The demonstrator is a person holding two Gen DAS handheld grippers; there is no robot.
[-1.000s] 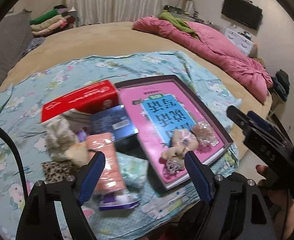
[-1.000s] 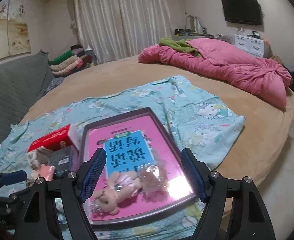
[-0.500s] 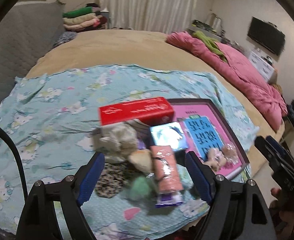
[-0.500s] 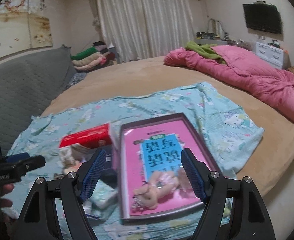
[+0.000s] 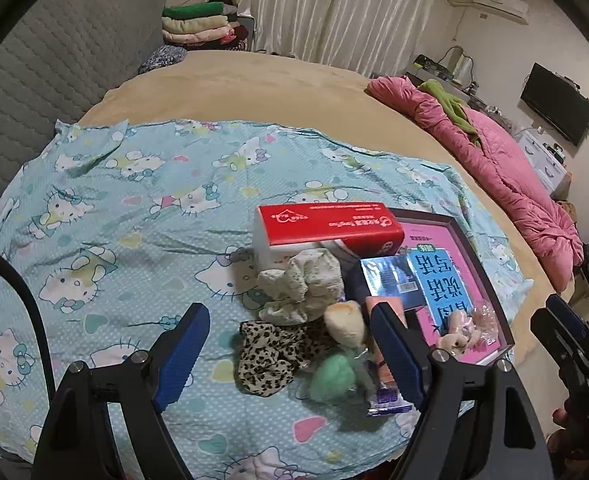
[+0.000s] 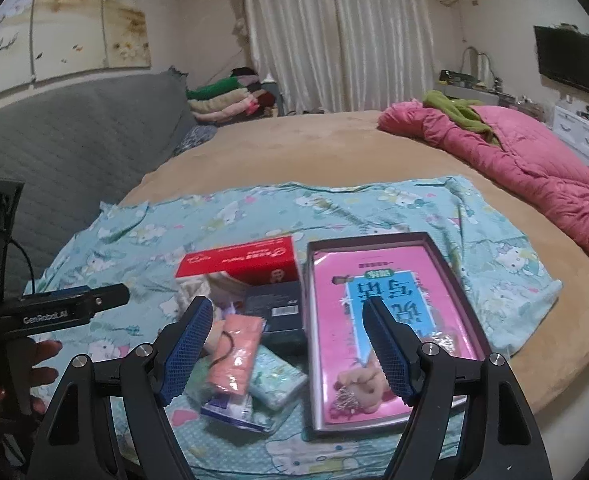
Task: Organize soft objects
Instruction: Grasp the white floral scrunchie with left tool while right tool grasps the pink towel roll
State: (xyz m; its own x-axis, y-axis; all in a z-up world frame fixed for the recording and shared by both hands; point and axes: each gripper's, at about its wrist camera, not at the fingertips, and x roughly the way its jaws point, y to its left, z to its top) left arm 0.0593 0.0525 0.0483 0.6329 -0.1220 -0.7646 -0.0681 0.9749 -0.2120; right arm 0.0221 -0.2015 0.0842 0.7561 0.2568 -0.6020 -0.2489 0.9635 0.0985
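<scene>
Two grippers hung over the bed, and we saw both with jaws apart and nothing between the pads: the left gripper above the soft pile, the right gripper above the gap between the pile and the tray. The tray, a shallow dark-rimmed box, lay on the cat-print sheet and held a pink book with a blue panel of large characters we could not read from this side; a small plush bear and a crinkled clear wrapper lay on the book's near end. Left of the tray sat a red tissue box with white print too small to read, and a dark box with a barcode label. The soft things lay bunched just beside these: a pale floral cloth, a leopard scrunchie, a green puff, a cream plush and a peach packet. On the left gripper's body, in the right view, we read "GenRobot.AI".
</scene>
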